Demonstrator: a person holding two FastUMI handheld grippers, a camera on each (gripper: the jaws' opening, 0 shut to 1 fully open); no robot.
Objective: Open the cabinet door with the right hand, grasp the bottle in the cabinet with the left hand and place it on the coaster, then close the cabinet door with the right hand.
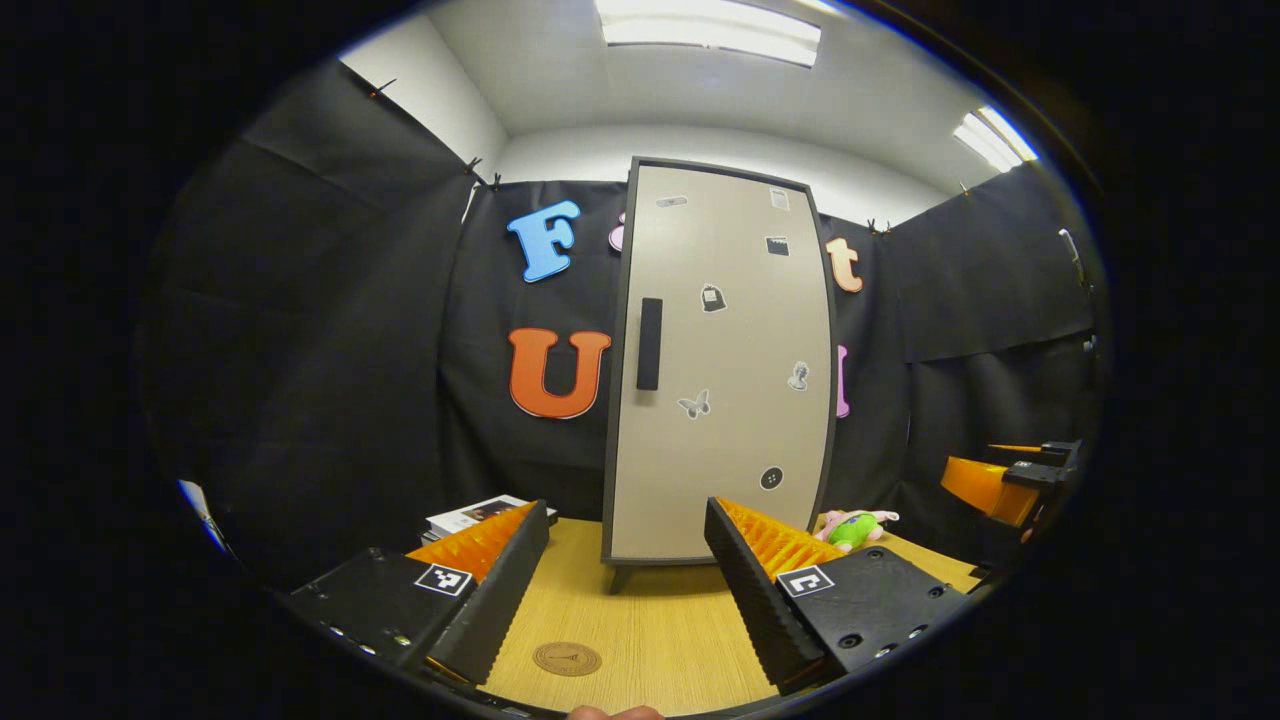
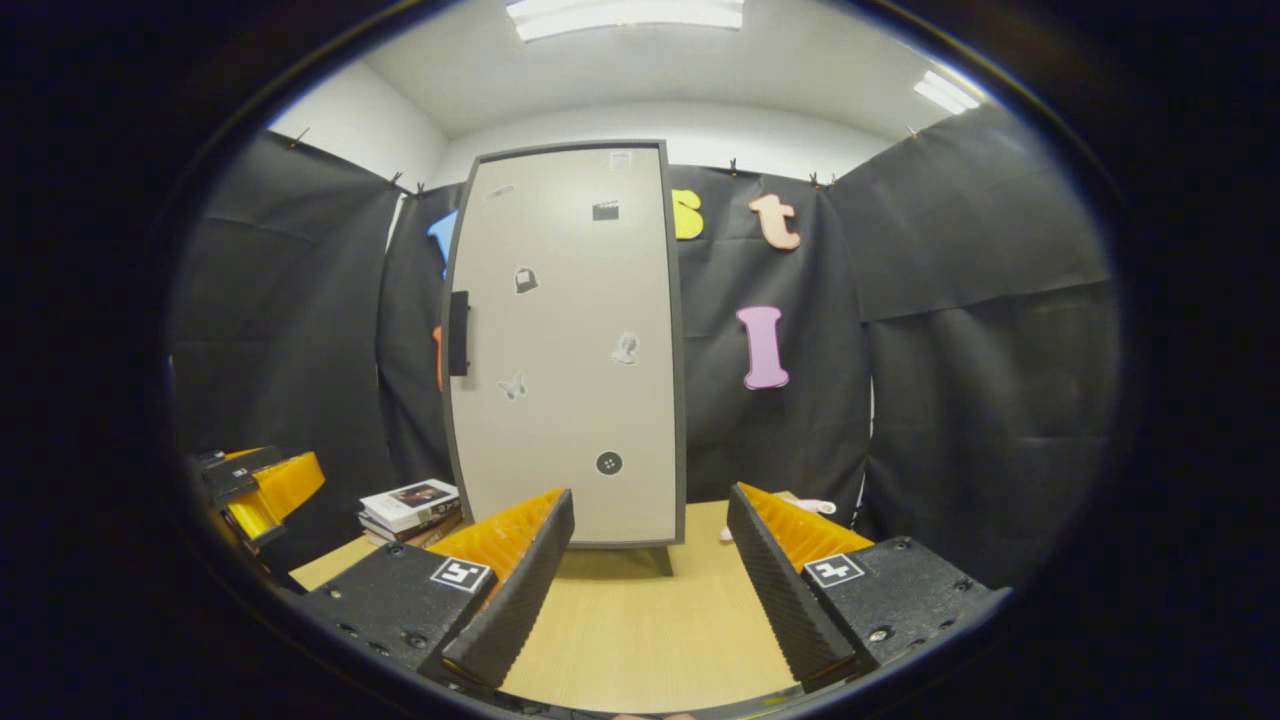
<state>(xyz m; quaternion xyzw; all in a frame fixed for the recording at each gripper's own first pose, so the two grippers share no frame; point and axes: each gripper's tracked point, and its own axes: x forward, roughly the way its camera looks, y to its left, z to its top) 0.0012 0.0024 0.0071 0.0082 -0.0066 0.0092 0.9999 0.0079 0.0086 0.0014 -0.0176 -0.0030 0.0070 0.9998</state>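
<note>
We see the tall beige cabinet door [image 1: 720, 370] closed at frame centre, its black handle [image 1: 649, 343] untouched. The round brown coaster [image 1: 567, 658] lies bare on the wooden bench [image 1: 650, 640] at lower centre. Left gripper [image 1: 628, 580] and right gripper [image 2: 650, 570] both hold their jaws wide apart, gripping nothing.

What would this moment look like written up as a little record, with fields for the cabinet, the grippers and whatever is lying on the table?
cabinet door: shut, with small stickers on its front
handle: dark vertical bar by the door's left edge, untouched
bottle: hidden, the door is closed
coaster: round, on the table in front of the cabinet, nothing on it
left gripper: open, holding nothing, facing the door
right gripper: open, holding nothing, short of the door
books: stacked left of the cabinet
plush toy: lying right of the cabinet
task stage: not started
</note>
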